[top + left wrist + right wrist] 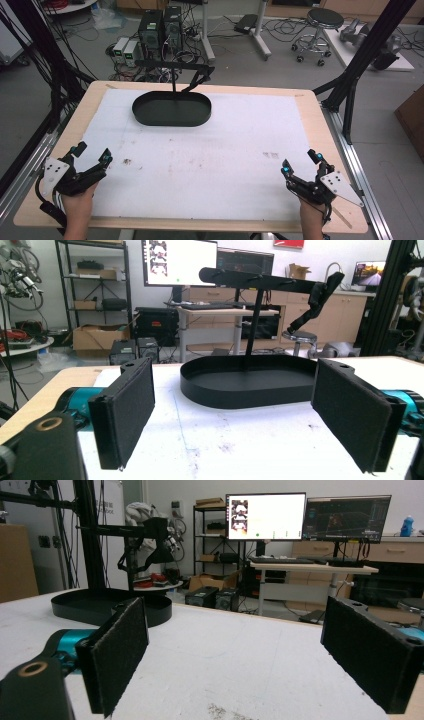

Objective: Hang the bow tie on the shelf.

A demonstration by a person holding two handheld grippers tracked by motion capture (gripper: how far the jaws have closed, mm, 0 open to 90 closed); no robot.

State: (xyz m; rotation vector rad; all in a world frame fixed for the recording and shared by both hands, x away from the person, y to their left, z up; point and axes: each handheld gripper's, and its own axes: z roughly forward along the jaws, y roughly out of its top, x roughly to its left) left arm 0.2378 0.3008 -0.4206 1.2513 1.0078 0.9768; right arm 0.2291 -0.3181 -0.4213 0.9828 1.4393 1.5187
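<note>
A black oval tray (171, 109) with an upright post and a crossbar (172, 64) stands at the far middle of the white table mat (210, 150). My left gripper (91, 153) rests near the front left corner, open, with nothing between its jaws. In the left gripper view the tray (250, 382) lies straight ahead between the pads (127, 410). My right gripper (301, 163) sits near the front right corner, also open and empty. In the right gripper view the tray (107, 607) is off to the left, beyond the left pad (117, 652).
The wooden table edge (320, 125) frames the mat. Black frame struts (360, 60) rise at the right and left of the table. On the floor beyond are computer cases (160, 30), cables and a stool (322, 22).
</note>
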